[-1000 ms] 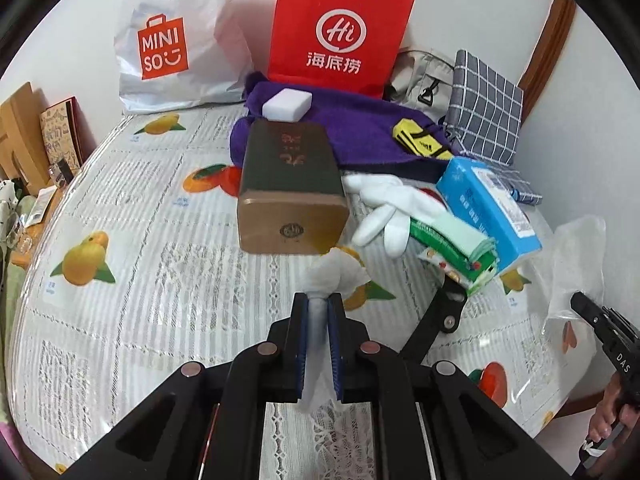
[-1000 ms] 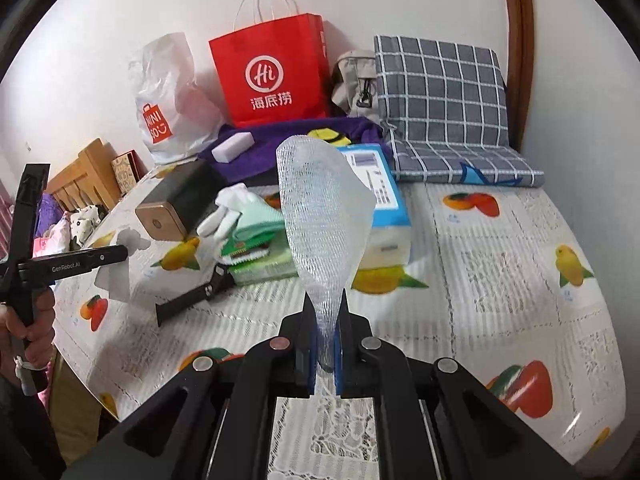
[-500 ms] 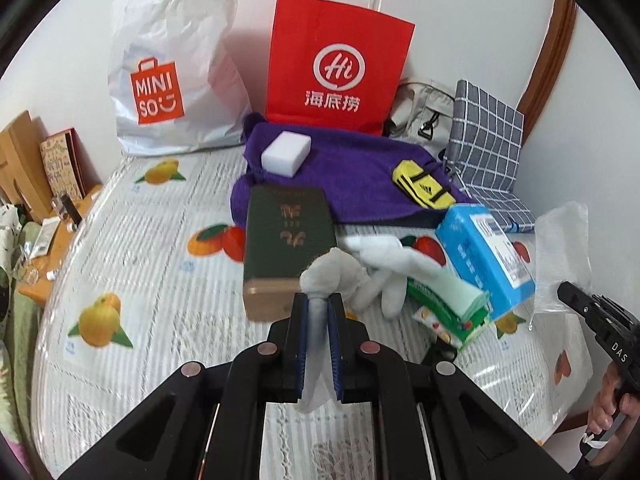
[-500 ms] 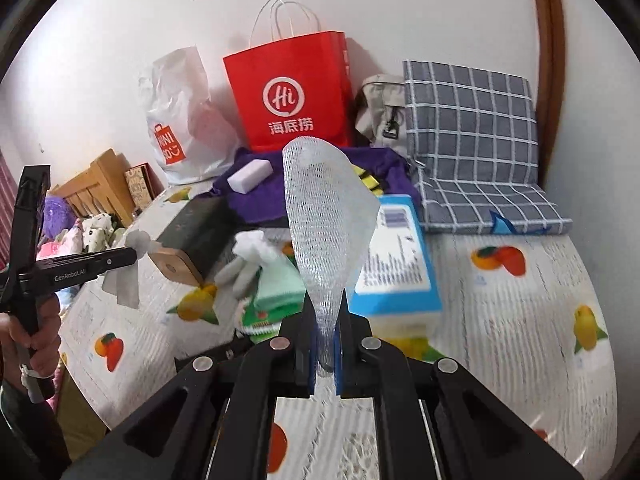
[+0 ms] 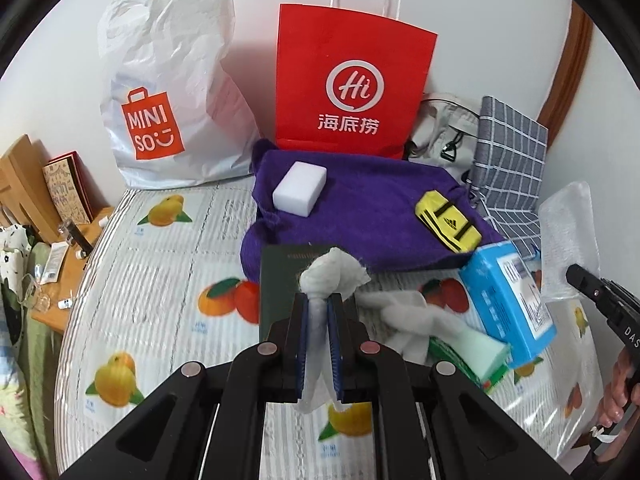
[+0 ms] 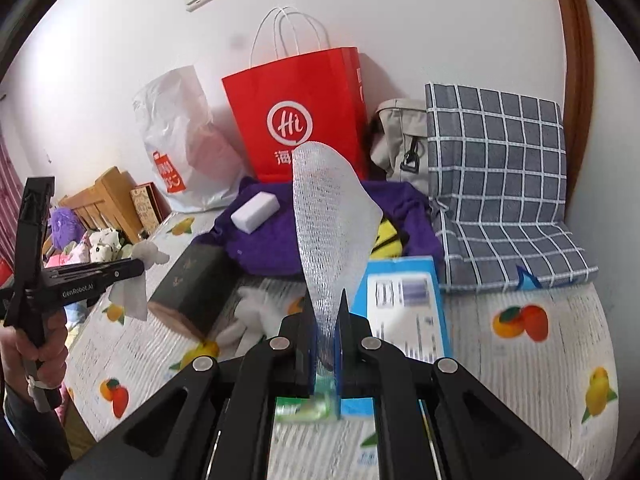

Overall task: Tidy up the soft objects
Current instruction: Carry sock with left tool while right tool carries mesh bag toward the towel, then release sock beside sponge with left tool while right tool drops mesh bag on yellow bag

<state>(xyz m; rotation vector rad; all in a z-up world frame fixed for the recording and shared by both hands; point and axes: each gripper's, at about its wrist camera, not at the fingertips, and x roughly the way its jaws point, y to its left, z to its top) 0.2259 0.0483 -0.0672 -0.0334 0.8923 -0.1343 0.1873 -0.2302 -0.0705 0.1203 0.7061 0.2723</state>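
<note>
My left gripper (image 5: 318, 304) is shut on a crumpled white tissue (image 5: 334, 274), held above the table; it also shows in the right wrist view (image 6: 132, 296). My right gripper (image 6: 324, 312) is shut on a clear bubble-wrap sheet (image 6: 328, 224) that stands upright; the sheet shows at the right of the left wrist view (image 5: 568, 240). On the table lie a purple towel (image 5: 368, 216) with a white sponge (image 5: 299, 187) and a yellow pouch (image 5: 447, 225), and a white glove (image 5: 404, 316).
A dark green box (image 6: 192, 292), a blue box (image 5: 508, 304) and a green packet (image 5: 468, 356) lie mid-table. A red paper bag (image 5: 352, 80), a white Miniso bag (image 5: 168, 92), a grey bag (image 6: 400, 140) and a checked cushion (image 6: 496, 184) stand at the back wall.
Both grippers have risen and moved toward the back of the table with their loads; the bags and towel look nearer and the green box lower in view.
</note>
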